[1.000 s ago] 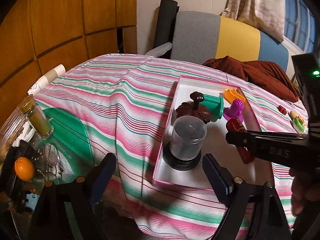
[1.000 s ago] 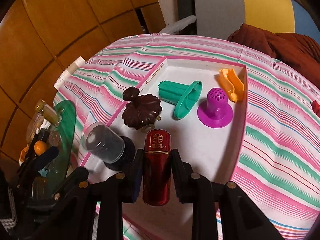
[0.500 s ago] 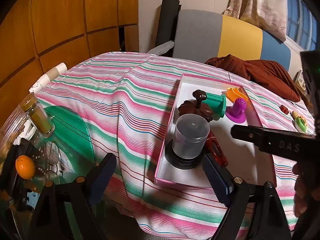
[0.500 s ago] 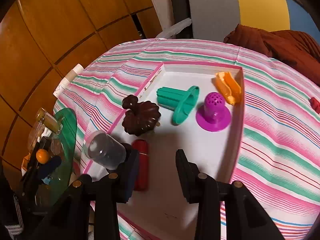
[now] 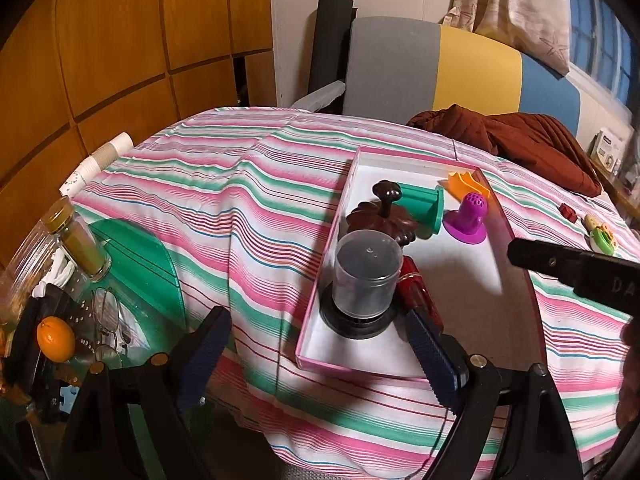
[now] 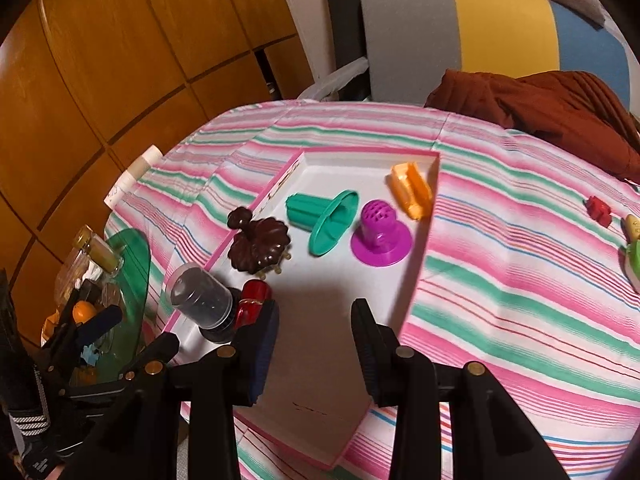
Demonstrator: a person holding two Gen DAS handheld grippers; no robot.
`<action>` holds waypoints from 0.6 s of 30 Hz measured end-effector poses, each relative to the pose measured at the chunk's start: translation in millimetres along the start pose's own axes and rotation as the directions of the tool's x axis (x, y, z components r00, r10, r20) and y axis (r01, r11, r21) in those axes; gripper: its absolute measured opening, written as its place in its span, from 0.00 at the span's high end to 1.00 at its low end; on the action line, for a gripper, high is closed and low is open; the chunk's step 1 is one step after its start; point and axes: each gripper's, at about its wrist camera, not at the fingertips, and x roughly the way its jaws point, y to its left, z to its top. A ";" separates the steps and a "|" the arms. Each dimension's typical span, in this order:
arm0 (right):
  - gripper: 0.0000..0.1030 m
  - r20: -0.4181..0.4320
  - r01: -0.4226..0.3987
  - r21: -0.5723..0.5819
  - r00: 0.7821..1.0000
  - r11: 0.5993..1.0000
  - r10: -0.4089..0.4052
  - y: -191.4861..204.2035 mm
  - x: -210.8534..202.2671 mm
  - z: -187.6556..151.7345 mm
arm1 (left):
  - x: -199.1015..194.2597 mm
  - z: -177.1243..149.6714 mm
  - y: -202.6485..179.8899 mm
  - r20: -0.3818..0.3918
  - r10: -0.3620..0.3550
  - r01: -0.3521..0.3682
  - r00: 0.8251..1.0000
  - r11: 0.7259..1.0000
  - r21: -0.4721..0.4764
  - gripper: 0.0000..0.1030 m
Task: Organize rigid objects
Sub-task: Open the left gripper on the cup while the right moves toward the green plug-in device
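A white tray with a pink rim (image 5: 316, 312) (image 6: 424, 256) lies on the striped cloth. In it are a clear cup on a black base (image 5: 368, 276) (image 6: 200, 300), a red cylinder (image 5: 416, 292) (image 6: 252, 308) lying against that cup, a brown lobed lid (image 6: 260, 244), a teal funnel (image 6: 324, 216), a purple perforated cone (image 6: 380, 232) and an orange piece (image 6: 412, 190). My right gripper (image 6: 316, 344) hovers open over the tray's bare near part with nothing between its pads; the red cylinder is just left of it. My left gripper (image 5: 316, 356) stands wide open at the tray's near end, holding nothing.
A small red piece (image 6: 598, 210) and a green-and-yellow toy (image 6: 634, 248) lie on the cloth right of the tray. A green glass side table (image 5: 140, 256) at the left carries a jar, an orange and glasses. A brown garment (image 5: 520, 144) and a chair are behind.
My right gripper opened and let go of the red cylinder, which now lies in the tray beside the clear cup. The gripper drew back and rose. The left gripper kept still.
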 end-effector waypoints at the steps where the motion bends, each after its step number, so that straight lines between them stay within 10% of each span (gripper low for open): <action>1: 0.64 0.005 0.007 -0.003 1.000 1.000 -0.007 -2.2 -2.7 0.4 | -0.4 0.0 -1.0 0.000 0.000 0.000 1.000 1.000 0.001 0.13; 18: 0.64 -0.043 0.206 0.067 0.978 0.976 -0.204 -97.4 -32.1 -15.4 | -17.6 1.7 -45.6 0.008 -0.133 0.132 0.991 0.990 0.057 0.05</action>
